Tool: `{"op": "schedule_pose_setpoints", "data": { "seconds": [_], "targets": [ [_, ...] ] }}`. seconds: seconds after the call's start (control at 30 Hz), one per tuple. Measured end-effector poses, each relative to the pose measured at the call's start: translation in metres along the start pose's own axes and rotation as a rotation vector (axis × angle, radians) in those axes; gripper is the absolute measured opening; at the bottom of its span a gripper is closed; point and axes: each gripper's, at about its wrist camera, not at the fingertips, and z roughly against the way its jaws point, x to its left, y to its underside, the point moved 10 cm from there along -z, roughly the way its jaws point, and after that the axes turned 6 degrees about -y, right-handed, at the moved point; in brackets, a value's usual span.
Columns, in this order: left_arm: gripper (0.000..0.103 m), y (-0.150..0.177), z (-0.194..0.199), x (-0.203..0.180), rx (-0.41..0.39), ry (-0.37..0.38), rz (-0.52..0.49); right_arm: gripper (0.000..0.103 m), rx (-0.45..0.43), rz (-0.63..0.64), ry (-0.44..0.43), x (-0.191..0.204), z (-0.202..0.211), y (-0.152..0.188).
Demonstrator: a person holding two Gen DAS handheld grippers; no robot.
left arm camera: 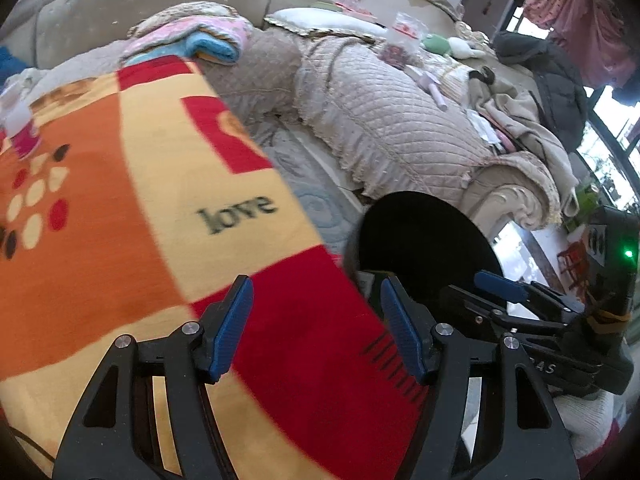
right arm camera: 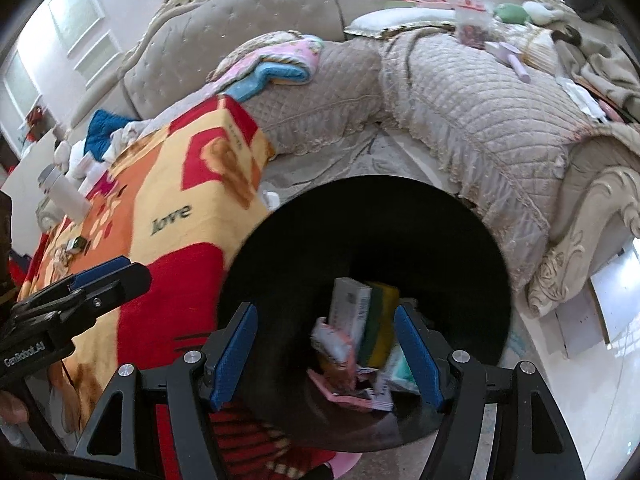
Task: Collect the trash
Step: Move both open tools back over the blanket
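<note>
A black trash bin [right arm camera: 460, 248] stands on the floor beside the blanket-covered table. Inside it lie a white box [right arm camera: 348, 304], a yellow-green sponge [right arm camera: 380, 328] and pink wrappers [right arm camera: 340, 360]. My right gripper [right arm camera: 326, 354] is open and empty, right above the bin's mouth. My left gripper [left arm camera: 316, 328] is open and empty, low over the red and orange "love" blanket [left arm camera: 140, 208]. The bin [left arm camera: 424, 236] shows to its right, with the right gripper [left arm camera: 520, 300] over it. A white bottle [right arm camera: 66, 194] and small items lie at the blanket's far end.
A quilted beige sofa [right arm camera: 480, 112] wraps around behind, strewn with folded pink and blue blankets [right arm camera: 276, 64], a plastic bag [right arm camera: 472, 20], toys and clothes. A pale patterned rug [left arm camera: 316, 200] lies between table and sofa. Its carved armrest [right arm camera: 580, 248] is at the right.
</note>
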Motion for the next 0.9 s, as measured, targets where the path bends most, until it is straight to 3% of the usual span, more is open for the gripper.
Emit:
{"op": "schedule_pose_setpoints", "data": {
  "seconds": [0.43, 0.67, 0.9],
  "targets": [
    [0.065, 0.021, 0.035, 0.105, -0.020, -0.127, 0.126, 0.070, 0.037, 0.128, -0.098, 0.094, -0.027, -0.004],
    [0.065, 0.042, 0.062, 0.199, -0.012, -0.239, 0.249, 0.070, 0.096, 0.241, -0.161, 0.163, -0.057, 0.003],
    [0.065, 0.040, 0.089, 0.296, -0.041, -0.347, 0.392, 0.071, 0.143, 0.323, -0.211, 0.218, -0.080, 0.010]
  ]
}}
